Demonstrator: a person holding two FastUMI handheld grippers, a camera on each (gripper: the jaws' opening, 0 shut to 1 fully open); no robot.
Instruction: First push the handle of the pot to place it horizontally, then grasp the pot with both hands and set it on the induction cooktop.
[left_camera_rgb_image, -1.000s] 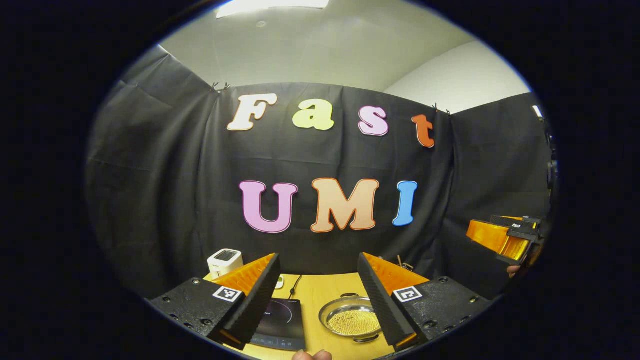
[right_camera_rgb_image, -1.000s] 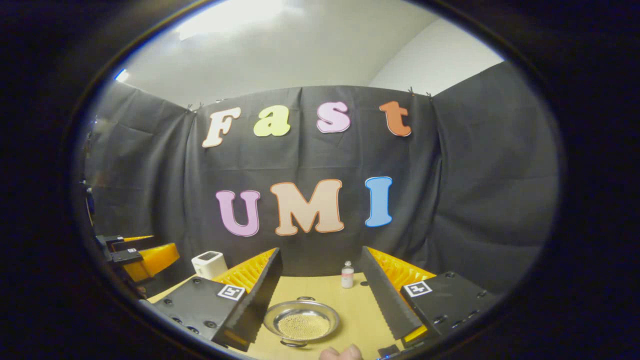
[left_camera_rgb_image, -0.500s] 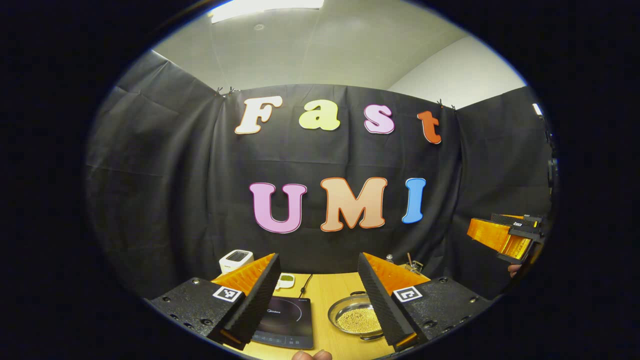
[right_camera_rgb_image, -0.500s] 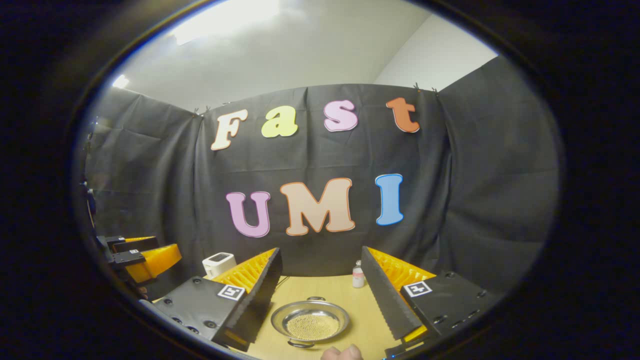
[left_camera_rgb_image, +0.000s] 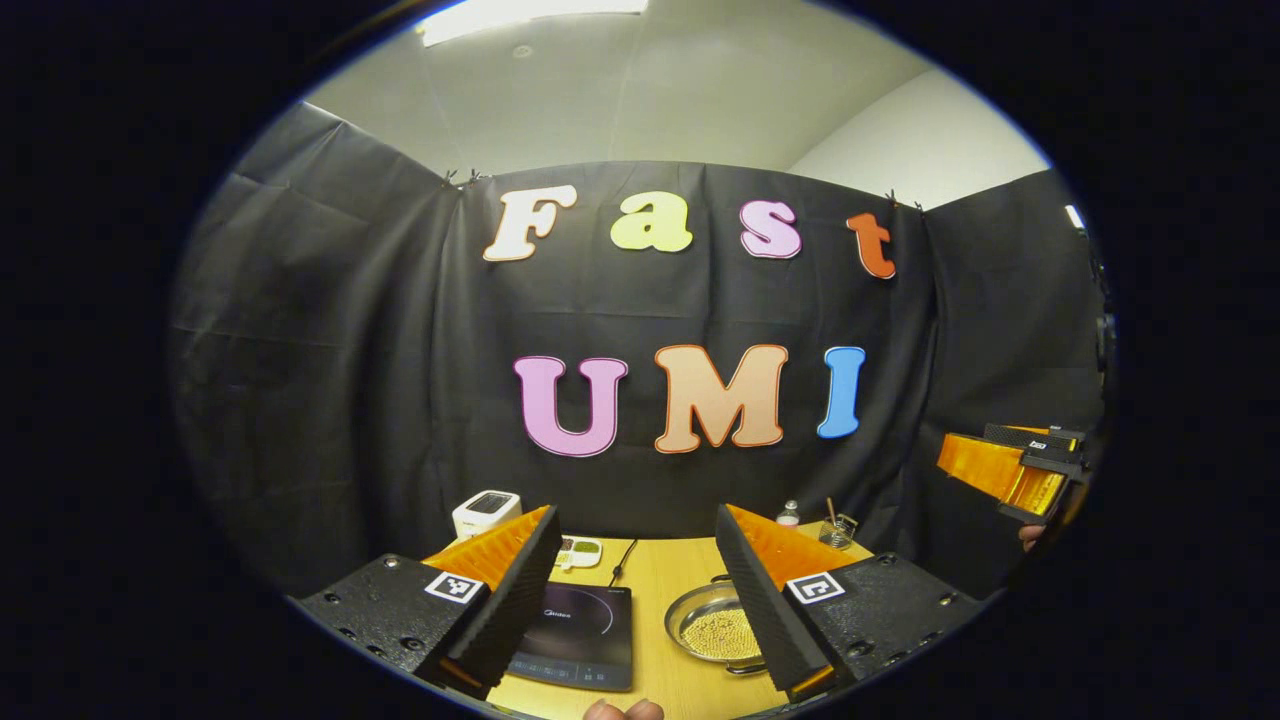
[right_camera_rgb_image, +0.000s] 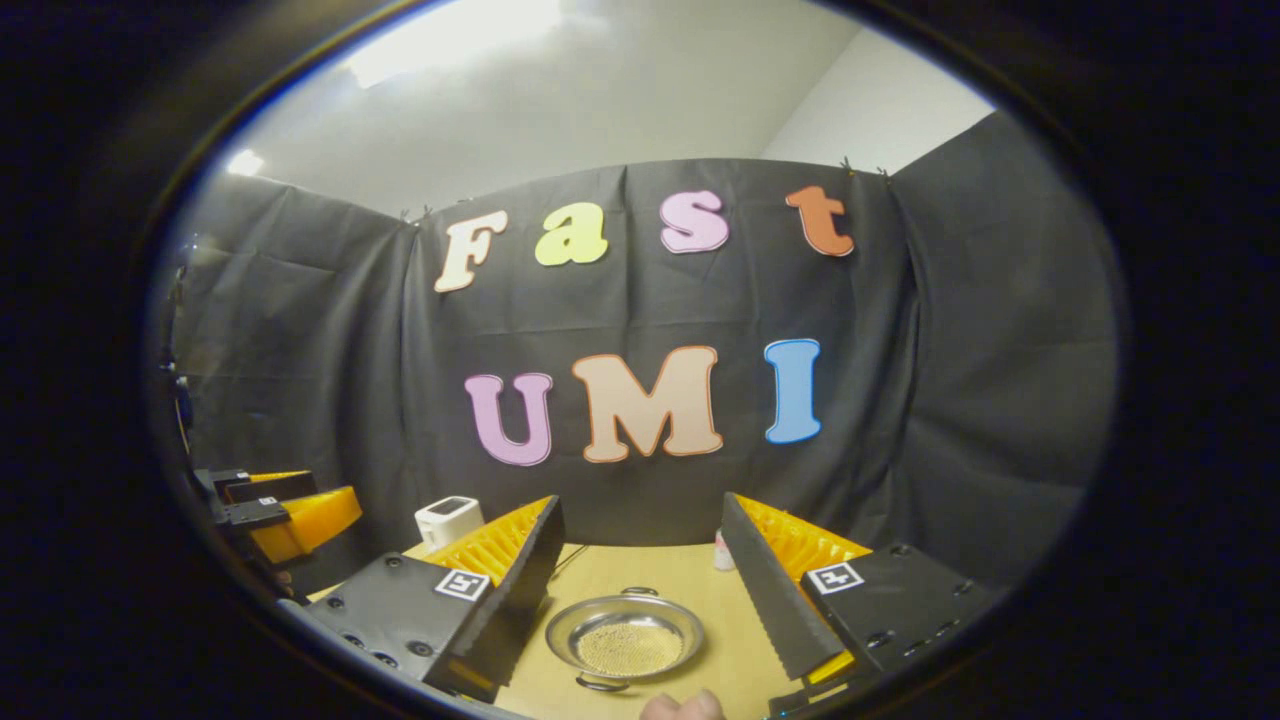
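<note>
A black cloth wall closes off the back and sides of the booth, with a pale ceiling above and a wooden surface (left_camera_rgb_image: 660, 585) below. On that surface, in the left gripper view, a dark induction cooktop (left_camera_rgb_image: 578, 634) lies flat at the near left, its cable running back toward the wall. Just beside it on the right sits the pot (left_camera_rgb_image: 716, 631), a shallow metal pan with small golden beads spread over its bottom, apart from the cooktop. The right gripper view shows the same pot (right_camera_rgb_image: 625, 641) between that tool's fingers, with one loop handle at its far rim and another at its near rim.

The left tool (left_camera_rgb_image: 634, 585) hangs above the surface with its fingers spread wide and nothing between them. The right tool (right_camera_rgb_image: 640, 580) is likewise wide apart and empty, above the pot and touching nothing. Each also shows in the other's view, held off to the side: the right tool (left_camera_rgb_image: 1010, 470) at the right edge, the left tool (right_camera_rgb_image: 275, 505) at the left edge.

A white boxy appliance (left_camera_rgb_image: 486, 513) stands at the back left of the surface, a small white bottle (left_camera_rgb_image: 789, 514) and a glass jar (left_camera_rgb_image: 838, 531) at the back right.
</note>
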